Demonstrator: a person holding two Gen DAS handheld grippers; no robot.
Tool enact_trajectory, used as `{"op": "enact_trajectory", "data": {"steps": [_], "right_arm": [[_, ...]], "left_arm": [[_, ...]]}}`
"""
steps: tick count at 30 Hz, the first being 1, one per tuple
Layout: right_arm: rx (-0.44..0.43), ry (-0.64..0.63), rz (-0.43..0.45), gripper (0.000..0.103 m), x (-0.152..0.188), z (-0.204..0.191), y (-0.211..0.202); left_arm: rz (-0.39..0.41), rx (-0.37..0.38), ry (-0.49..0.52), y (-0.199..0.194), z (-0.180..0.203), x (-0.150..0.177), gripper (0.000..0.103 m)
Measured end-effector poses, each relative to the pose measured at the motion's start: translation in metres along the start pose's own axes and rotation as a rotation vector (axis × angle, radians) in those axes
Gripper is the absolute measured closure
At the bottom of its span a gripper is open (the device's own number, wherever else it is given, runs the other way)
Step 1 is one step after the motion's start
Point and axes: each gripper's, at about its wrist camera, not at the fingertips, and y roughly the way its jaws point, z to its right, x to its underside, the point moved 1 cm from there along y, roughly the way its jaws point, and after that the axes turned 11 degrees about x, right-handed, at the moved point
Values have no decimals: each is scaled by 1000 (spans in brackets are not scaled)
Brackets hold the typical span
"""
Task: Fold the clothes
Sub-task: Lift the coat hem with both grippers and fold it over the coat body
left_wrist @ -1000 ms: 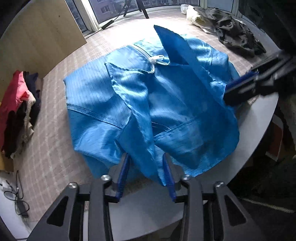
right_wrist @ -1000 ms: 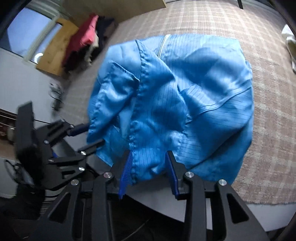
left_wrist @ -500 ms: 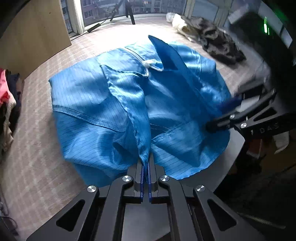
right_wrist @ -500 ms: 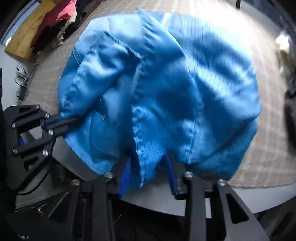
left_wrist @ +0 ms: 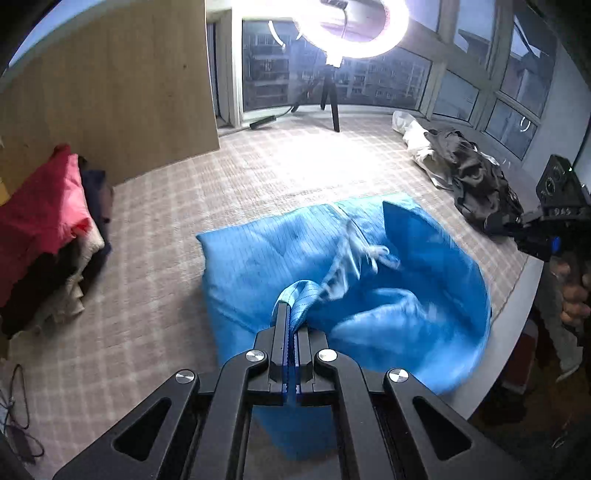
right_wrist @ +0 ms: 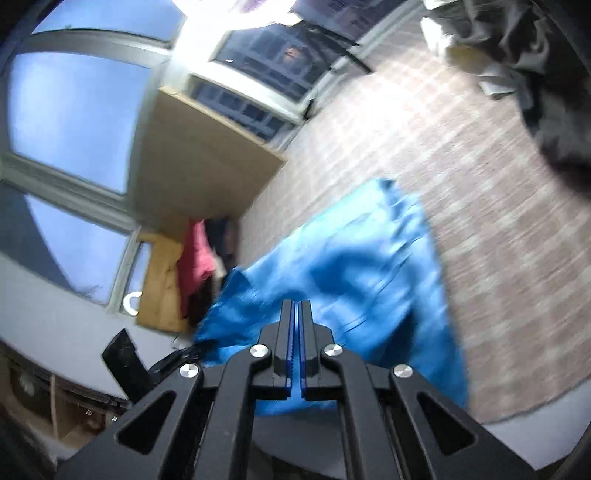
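A bright blue striped garment (left_wrist: 258, 266) lies rumpled on the plaid table cover (left_wrist: 166, 206). My left gripper (left_wrist: 292, 314) is shut on a fold of its near edge, and the cloth sticks up past the pads and hangs below them. My right gripper (right_wrist: 296, 302) is shut too, on the garment's (right_wrist: 351, 258) near edge, which spreads ahead of it and under it; blur hides the pinch itself. In the left wrist view the right gripper (left_wrist: 543, 240), held by a hand (left_wrist: 574, 291), stands past the garment's raised right rim. In the right wrist view the left gripper (right_wrist: 184, 354) is low on the left.
A stack of red and dark clothes (left_wrist: 40, 221) sits at the left, and a dark and white heap (left_wrist: 476, 181) lies at the back right. A wooden panel (left_wrist: 110, 85), a ring light (left_wrist: 354, 26) on a tripod and windows stand behind. The grey table rim (left_wrist: 517, 295) curves on the right.
Both grippers went from open around the garment's near edge to shut on it. Both have tilted up and lifted the edge, and the cloth has bunched away from me.
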Motion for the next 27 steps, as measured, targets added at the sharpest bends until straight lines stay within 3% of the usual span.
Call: {"op": "enact_trajectory", "data": {"steps": [3, 6, 10, 13, 16, 19, 23, 26, 27], "right_arm": [[133, -83, -109, 97, 1, -21, 13], [292, -202, -141, 82, 16, -50, 17], [323, -323, -182, 74, 47, -99, 42], [426, -477, -181, 62, 71, -131, 64], [500, -526, -217, 62, 90, -136, 84], [518, -526, -264, 62, 105, -132, 90], [676, -566, -268, 62, 114, -117, 99], [651, -496, -268, 62, 107, -101, 94], [642, -484, -265, 69, 105, -97, 91]], "left_arm": [[-31, 22, 10, 13, 4, -1, 102], [-56, 45, 10, 14, 9, 6, 102], [-82, 78, -6, 11, 21, 24, 102], [-86, 101, 21, 9, 36, 41, 102], [-96, 119, 50, 10, 47, 52, 102], [-99, 149, 61, 11, 51, 59, 102], [-101, 148, 65, 12, 48, 65, 102], [-109, 143, 60, 13, 43, 67, 102], [-111, 136, 60, 13, 41, 68, 102]]}}
